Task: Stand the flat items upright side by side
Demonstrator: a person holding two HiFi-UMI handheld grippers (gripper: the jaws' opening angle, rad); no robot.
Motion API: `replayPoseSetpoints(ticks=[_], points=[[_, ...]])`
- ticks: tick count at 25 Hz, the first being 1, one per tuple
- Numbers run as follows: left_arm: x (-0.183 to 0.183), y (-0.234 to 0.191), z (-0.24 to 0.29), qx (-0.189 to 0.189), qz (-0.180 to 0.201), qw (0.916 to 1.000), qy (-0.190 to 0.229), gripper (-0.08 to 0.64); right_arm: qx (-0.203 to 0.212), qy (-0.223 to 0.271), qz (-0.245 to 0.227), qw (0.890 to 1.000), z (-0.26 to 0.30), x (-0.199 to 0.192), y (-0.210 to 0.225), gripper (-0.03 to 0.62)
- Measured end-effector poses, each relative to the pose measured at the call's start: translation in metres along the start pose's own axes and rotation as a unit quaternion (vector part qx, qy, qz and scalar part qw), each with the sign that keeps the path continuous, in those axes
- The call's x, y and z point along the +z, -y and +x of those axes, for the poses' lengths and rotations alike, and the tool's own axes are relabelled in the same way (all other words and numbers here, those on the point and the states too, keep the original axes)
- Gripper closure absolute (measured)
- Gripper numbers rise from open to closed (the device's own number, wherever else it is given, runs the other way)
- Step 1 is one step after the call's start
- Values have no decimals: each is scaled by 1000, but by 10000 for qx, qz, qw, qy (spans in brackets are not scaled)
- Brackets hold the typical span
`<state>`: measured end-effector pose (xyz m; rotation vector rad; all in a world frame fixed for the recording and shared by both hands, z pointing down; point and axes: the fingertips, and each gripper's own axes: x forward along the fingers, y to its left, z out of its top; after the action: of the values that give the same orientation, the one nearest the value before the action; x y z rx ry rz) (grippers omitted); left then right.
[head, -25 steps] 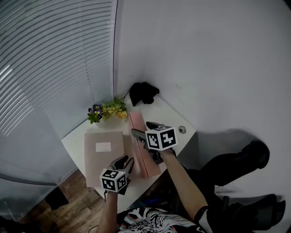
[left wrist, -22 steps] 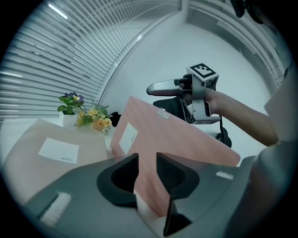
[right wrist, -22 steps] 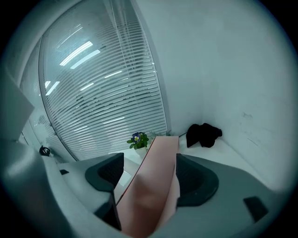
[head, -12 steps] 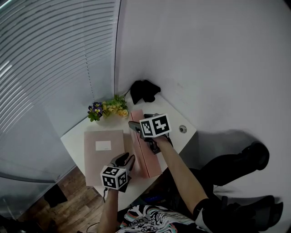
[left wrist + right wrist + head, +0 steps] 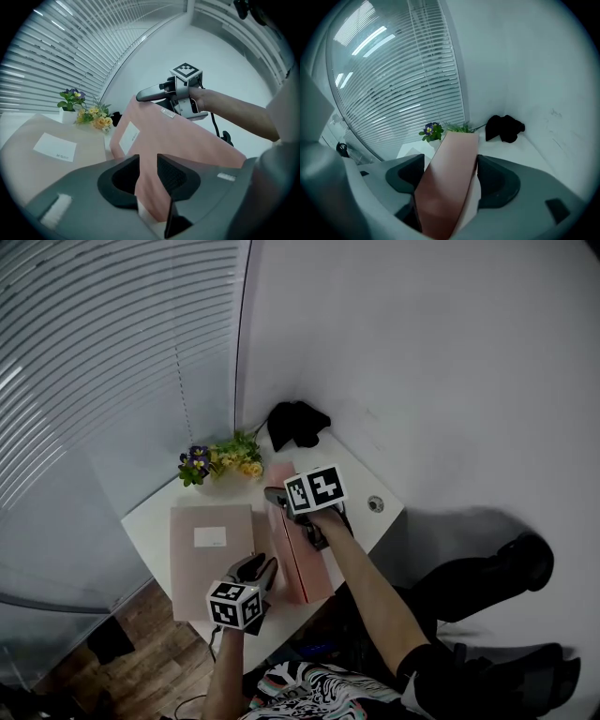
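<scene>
Both jaws clamp one pink book (image 5: 307, 573), upright by the worktop's (image 5: 364, 491) front edge: left gripper (image 5: 147, 174) at its near corner, right gripper (image 5: 449, 185) atop. Likely stiff, light, tippy; grip its edges.

Head camera looks steeply down on my table (image 5: 356, 479); both gripper cameras sit close behind their jaws, sharing the pink book (image 5: 309, 573) (image 5: 187, 145) (image 5: 450, 183).

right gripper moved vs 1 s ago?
Yes. The right gripper, shut on the pink book, has shifted toward the flowers in the head view.
</scene>
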<state>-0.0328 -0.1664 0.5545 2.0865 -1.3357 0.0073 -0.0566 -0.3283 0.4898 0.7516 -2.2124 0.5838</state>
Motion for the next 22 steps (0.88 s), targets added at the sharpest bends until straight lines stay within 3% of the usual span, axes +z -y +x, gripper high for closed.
replayPoseSetpoints(ticks=[22], points=[[0, 11, 1, -156, -90, 9998, 39, 453, -222, 334, 432, 9983, -16, 1, 9, 274]])
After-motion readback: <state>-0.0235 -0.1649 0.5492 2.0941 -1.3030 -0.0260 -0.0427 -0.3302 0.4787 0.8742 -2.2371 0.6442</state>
